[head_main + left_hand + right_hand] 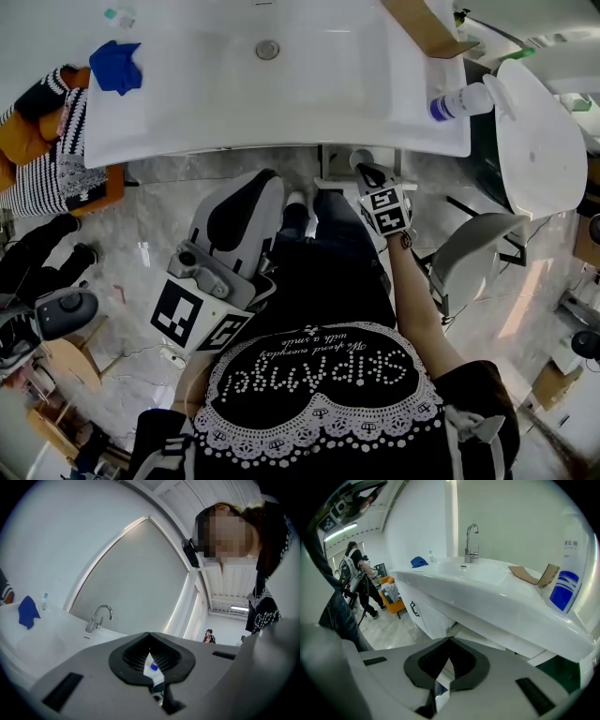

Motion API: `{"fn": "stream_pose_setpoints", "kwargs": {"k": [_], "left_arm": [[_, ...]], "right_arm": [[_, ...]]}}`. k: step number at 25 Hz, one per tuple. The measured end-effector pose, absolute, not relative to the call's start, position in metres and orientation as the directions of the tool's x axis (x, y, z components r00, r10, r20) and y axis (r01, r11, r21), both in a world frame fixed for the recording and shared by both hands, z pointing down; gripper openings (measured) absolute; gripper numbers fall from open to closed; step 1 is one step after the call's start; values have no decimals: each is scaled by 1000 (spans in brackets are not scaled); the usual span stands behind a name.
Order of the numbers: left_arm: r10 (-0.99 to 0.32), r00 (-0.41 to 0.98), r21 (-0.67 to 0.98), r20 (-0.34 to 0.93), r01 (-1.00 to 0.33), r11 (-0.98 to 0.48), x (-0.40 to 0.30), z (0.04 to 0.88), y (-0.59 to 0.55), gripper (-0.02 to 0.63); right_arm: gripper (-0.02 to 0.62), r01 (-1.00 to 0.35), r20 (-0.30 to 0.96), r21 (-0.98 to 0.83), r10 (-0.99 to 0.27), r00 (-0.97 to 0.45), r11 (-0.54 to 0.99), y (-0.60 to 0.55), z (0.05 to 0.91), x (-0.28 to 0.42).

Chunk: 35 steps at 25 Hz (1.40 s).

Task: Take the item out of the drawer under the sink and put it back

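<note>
Both grippers are empty here. The right gripper (449, 644) has its jaws pressed together on nothing, and so does the left gripper (150, 638). The right one is the nearer hand, angled down at the front of the sink (281, 141) towards the cabinet (425, 616) below it. The left one hangs back at the person's waist, pointing level.

The drawer lies ahead of and below the right fingertips, and its front should run along the basin's edge, across that gripper's line. I can't pick it out for certain, nor see inside it.

So where's the item? Possibly it's the bottle (457, 101), standing upright on the counter's right end, above and to the right of the right gripper. I can't be sure.

The count is two grippers, one bottle, one blue cloth (117, 66), one faucet (471, 543) and one cardboard piece (422, 23).
</note>
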<state>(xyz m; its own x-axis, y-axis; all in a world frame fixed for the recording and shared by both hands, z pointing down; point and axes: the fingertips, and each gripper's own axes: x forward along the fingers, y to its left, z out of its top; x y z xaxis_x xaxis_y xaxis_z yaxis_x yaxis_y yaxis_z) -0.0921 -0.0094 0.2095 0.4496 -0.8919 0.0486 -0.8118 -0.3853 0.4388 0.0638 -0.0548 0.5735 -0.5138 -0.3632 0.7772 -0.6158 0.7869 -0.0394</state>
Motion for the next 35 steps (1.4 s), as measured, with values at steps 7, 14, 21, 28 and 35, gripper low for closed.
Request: {"fn": "stream_pose_setpoints", "kwargs": {"k": [7, 14, 21, 28, 35], "left_arm": [[-887, 460, 425, 44, -812, -400, -91, 207, -5, 5], [-871, 490, 426, 41, -797, -428, -82, 207, -1, 5], [-841, 541, 434, 29, -764, -477, -71, 207, 1, 5], [-824, 565, 426, 34, -754, -499, -72, 209, 6, 5], [-814, 580, 414, 31, -748, -518, -73, 209, 10, 5]], "right_arm": [[17, -653, 718, -40, -433, -545, 756, -49, 543, 64], [17, -670, 622, -5, -523, -584, 742, -49, 489, 60], [17, -701, 488, 10, -615, -619, 713, -48, 426, 52], [17, -725, 385, 12, -672, -632, 689, -42, 372, 46], [17, -739, 298, 19, -709, -639, 674, -34, 321, 38]]}}
